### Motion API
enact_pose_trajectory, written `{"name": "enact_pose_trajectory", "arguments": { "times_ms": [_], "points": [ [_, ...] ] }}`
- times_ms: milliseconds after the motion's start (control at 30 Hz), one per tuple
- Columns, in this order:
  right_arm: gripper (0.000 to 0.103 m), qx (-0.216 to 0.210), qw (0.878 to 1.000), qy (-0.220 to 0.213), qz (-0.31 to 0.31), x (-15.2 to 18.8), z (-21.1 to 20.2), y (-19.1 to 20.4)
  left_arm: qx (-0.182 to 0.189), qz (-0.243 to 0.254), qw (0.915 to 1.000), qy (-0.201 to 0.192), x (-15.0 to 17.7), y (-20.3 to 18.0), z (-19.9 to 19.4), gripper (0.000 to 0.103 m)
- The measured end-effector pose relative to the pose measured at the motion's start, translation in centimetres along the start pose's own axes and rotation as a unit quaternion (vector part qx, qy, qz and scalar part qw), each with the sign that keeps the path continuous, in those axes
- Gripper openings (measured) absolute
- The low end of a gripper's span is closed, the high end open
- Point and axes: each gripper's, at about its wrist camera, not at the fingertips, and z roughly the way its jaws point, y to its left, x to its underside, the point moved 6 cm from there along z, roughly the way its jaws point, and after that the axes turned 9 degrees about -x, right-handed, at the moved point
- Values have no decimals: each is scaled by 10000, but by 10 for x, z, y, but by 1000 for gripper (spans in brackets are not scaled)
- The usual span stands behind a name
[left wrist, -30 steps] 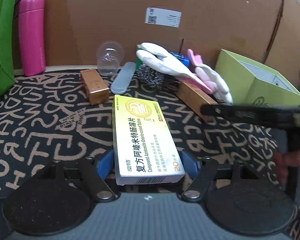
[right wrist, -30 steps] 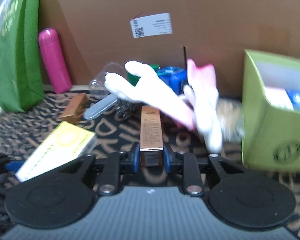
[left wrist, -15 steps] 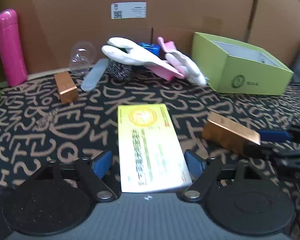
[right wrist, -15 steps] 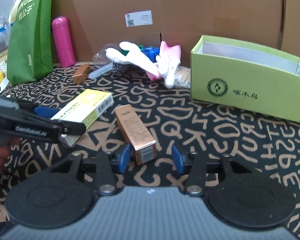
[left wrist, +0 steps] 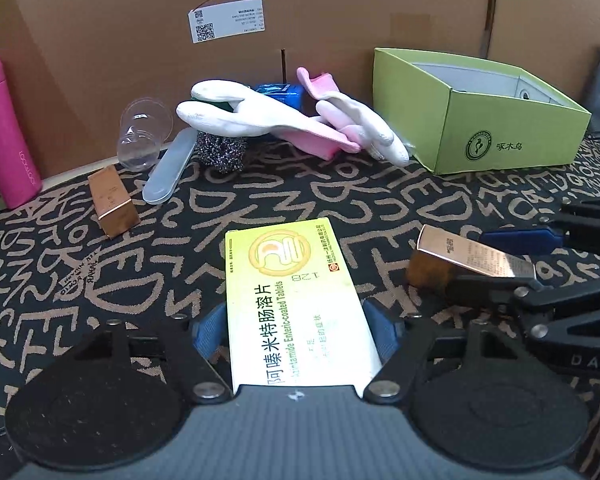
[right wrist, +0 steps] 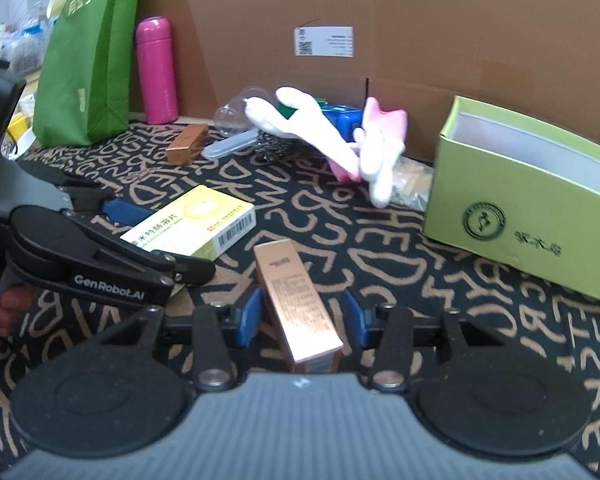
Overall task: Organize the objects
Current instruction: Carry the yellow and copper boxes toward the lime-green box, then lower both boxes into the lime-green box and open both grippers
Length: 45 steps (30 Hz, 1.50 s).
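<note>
1. The left tongs (left wrist: 296,328) grip a yellow medicine box (left wrist: 292,292) by its long sides. Their jaws have just been closing, and both blue pads sit against the carton.
2. The right tongs (right wrist: 300,316) stand partly wide around a long copper-coloured box (right wrist: 292,292). Their jaws have just been opening. The box lies between the pads, and a gap shows on its right side.
3. Both boxes are at the near middle of the bench (left wrist: 340,192), which has a black cloth with tan letters. The copper box is just to the right of the medicine box.
4. An open light-green carton (right wrist: 520,216) stands at the far right of the bench, well apart from both boxes.
5. At the back, white and pink gloves (left wrist: 260,118) lie in a heap before a cardboard wall (left wrist: 340,0).
6. A second copper box (left wrist: 112,204) lies to the left of the heap. A pink flask (left wrist: 4,132) stands upright beyond it.
</note>
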Motion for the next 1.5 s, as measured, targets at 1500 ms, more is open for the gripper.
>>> {"name": "enact_pose_trajectory", "arguments": {
  "times_ms": [1500],
  "points": [
    [24, 2286, 9658, -1055, 623, -61, -99, -249, 1999, -175, 9778, -606, -223, -207, 47, 72]
  ]
}}
